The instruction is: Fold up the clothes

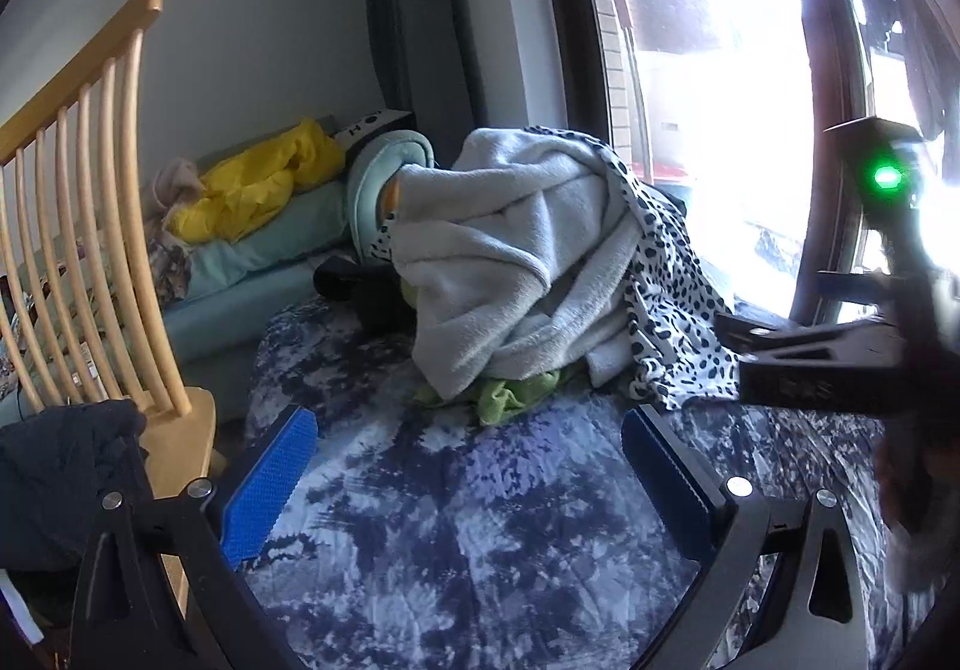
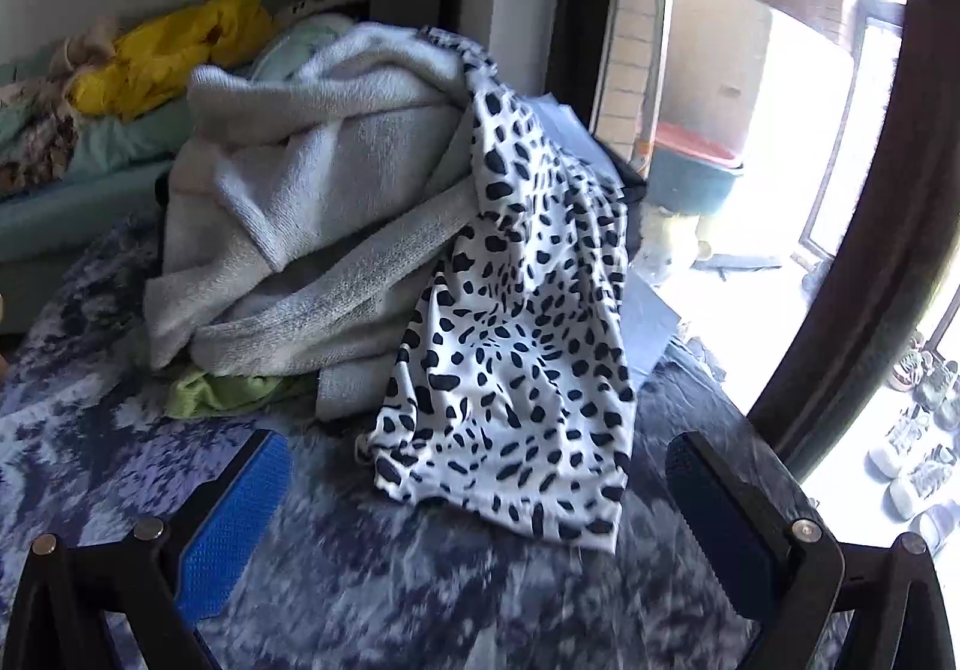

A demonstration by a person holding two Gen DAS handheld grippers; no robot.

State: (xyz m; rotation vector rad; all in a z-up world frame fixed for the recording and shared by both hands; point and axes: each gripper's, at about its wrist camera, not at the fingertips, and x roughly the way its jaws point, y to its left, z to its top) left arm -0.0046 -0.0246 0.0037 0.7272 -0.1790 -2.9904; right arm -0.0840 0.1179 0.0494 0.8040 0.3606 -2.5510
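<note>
Both tools, left [image 1: 468,484] and right [image 2: 480,526], gape empty over the bed [image 1: 480,550]; a grey towel [image 1: 510,250] and spotted cloth [image 2: 516,340] mostly hide green fabric [image 1: 510,394] beneath the pile.

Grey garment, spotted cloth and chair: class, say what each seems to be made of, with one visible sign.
Grey garment: probably fleece or terry, matte and fuzzy, with a nap and thick soft folds.
Spotted cloth: likely thin, smooth woven or satin-like fabric; it drapes limply with a slight sheen.
Chair: light wood, seemingly varnished; pale spindles show a smooth gloss.
</note>
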